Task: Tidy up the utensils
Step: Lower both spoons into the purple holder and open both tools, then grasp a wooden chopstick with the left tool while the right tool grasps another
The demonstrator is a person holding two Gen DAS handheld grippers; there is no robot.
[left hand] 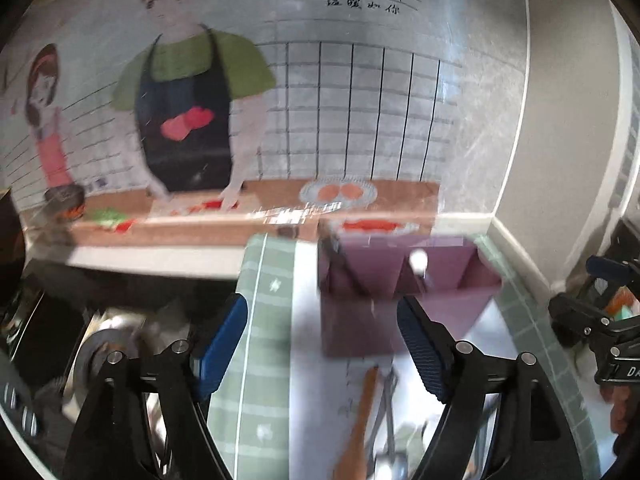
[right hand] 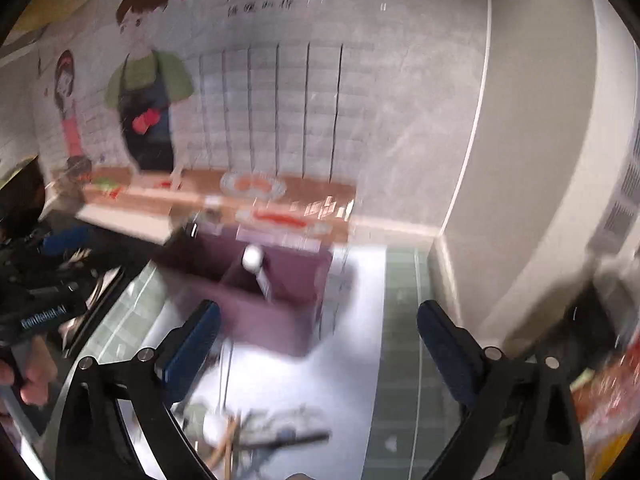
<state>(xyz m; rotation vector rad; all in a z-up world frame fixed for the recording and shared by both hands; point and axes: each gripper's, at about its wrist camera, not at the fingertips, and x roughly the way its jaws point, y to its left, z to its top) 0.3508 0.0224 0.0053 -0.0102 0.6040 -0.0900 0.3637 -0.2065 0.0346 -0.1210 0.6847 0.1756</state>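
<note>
On left tool body point(right hand: 44, 316): "GenRobot.AI", blurred | left gripper point(left hand: 322, 344): wide apart, empty | right gripper point(right hand: 318, 344): wide apart, empty

One purple utensil holder point(left hand: 404, 280) with three compartments is being seen; one white-tipped utensil point(left hand: 418, 259) standing inside; one wooden spoon point(left hand: 360, 420) lying near.
</note>
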